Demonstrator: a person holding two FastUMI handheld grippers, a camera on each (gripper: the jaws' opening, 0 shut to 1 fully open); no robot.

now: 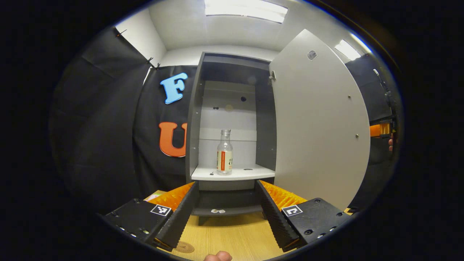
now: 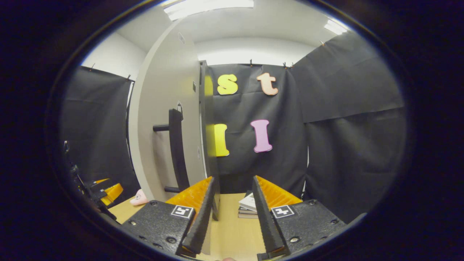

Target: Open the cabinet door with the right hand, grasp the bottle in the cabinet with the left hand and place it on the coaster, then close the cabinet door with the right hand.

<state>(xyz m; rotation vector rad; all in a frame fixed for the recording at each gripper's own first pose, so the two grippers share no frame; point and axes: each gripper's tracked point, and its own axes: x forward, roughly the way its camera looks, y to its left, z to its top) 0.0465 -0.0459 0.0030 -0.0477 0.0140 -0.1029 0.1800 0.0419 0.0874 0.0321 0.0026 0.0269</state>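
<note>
Left gripper view: cabinet (image 1: 195, 119) w/ door (image 1: 319, 123) swung wide to the right. Bottle (image 1: 224, 152) stands upright on the white shelf (image 1: 246, 173), clear glass, no cap, label w/ an orange stripe. Nothing touches it. Left gripper (image 1: 227, 188) sits low in front of the cabinet, fingers spread apart, nothing between them; bottle lines up in the gap but well beyond the tips. Below the shelf a darker lower shelf (image 1: 232, 209) w/ some small bits, too small to tell. Wood table (image 1: 232, 235) underneath; round coaster (image 1: 185, 247) near the bottom edge, just by the left finger. A fingertip (image 1: 217, 256) at the very bottom. Far right past the door edge, part of the other gripper, prob. w/ a hand on it.

Right gripper view: right gripper (image 2: 232, 190) fingers apart, empty, just beside the door's outer face (image 2: 163, 119). Dark bar handle (image 2: 176, 148) on the door, left of the fingers, not gripped. Stack of books (image 2: 248, 208) on the table between the fingers, farther off. Small pink item (image 2: 139, 198) on the table at lower left.
</note>
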